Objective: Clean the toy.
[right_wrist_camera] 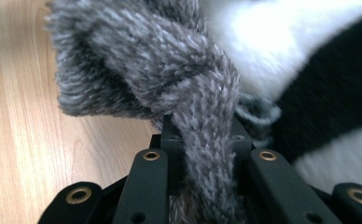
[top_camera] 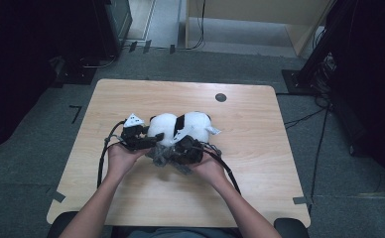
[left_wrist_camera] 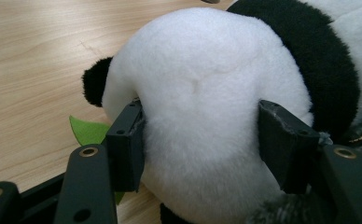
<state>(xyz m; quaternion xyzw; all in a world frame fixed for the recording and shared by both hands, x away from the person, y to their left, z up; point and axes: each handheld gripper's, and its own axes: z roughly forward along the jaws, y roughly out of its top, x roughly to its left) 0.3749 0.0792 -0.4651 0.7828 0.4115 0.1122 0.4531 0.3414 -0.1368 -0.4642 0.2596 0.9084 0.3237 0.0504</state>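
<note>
Right gripper is clamped tight on a grey knitted scarf, the woolly strip running straight down between its black jaws, a knot bunched just beyond. Left gripper is squeezing the plush panda, pads pressed into the white fur on either side of its rounded body, a black ear off to one side and a green felt leaf poking out beneath. From above, the panda lies near the middle of the wooden counter, both hands close in at its near side.
</note>
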